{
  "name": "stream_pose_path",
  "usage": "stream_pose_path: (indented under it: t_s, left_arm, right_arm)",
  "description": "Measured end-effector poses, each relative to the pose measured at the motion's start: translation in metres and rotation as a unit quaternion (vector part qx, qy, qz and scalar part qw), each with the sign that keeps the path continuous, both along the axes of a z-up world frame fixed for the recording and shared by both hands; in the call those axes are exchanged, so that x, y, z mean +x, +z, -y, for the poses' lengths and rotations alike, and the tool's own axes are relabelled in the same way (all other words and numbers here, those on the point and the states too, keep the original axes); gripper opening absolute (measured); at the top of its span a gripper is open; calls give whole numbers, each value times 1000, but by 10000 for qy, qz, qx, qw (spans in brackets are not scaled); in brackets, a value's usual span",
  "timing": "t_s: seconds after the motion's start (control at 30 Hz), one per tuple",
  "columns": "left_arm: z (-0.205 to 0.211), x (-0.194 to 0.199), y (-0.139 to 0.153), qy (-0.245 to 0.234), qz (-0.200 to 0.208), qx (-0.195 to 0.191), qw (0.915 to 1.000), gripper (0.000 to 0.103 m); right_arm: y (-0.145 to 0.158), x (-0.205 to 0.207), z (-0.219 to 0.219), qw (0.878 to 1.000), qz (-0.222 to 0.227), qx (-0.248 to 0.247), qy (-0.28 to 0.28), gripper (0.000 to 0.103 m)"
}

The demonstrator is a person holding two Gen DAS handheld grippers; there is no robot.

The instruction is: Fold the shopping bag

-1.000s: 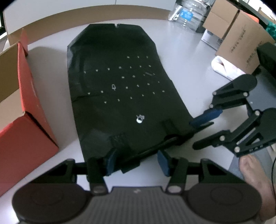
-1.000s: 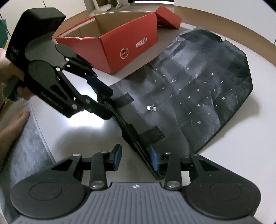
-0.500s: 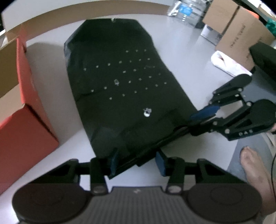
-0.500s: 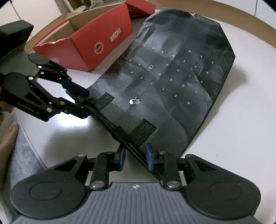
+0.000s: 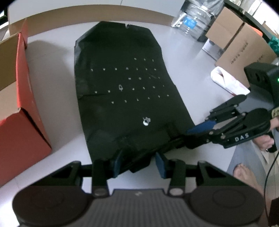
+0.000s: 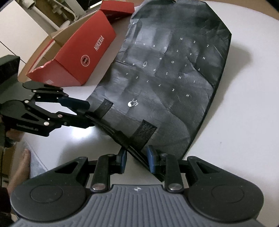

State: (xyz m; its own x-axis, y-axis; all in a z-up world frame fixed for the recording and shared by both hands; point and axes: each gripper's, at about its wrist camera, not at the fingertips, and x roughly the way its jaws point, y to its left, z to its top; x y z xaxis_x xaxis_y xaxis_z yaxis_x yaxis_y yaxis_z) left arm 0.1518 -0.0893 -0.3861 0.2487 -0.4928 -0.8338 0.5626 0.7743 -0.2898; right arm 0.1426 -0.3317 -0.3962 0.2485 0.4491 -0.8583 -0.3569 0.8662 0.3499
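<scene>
Black shopping bag (image 6: 174, 73) rim, both grippers clamped

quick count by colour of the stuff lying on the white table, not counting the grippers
black: 1, the shopping bag, lying flat
red: 2, the open shoe box and a second red box piece behind it
total: 3

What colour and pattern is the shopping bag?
The shopping bag is black with small scattered white letters and tiny white symbols; clearest in the right wrist view.
</scene>
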Motion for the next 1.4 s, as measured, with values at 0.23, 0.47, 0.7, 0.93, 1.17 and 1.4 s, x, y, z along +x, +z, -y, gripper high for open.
stream_pose_path:
  t_s: [0.23, 0.47, 0.7, 0.93, 1.17, 1.4]
  left_arm:
    - [-8, 2, 3, 108, -56, -47, 9999, 44]
    - [-14, 5, 3, 162, -130, -132, 9997, 42]
    - [-17, 8, 2, 193, -233, -166, 9994, 41]
    - [-18, 8, 1, 222, -288, -208, 9991, 41]
    - [-21, 8, 0, 226, -352, -200, 9989, 41]
    - [-19, 9, 0, 219, -431, -219, 9986, 40]
  right_arm:
    - [3, -11, 1, 9997, 98, 220, 6, 29]
    - [2, -8, 7, 9989, 77, 409, -211, 29]
    - [5, -8, 6, 9990, 157, 421, 29, 30]
    - [12, -11, 6, 9983, 296, 426, 261, 31]
    - [15, -10, 8, 9976, 326, 549, 260, 31]
    - [14, -4, 7, 9975, 274, 623, 204, 31]
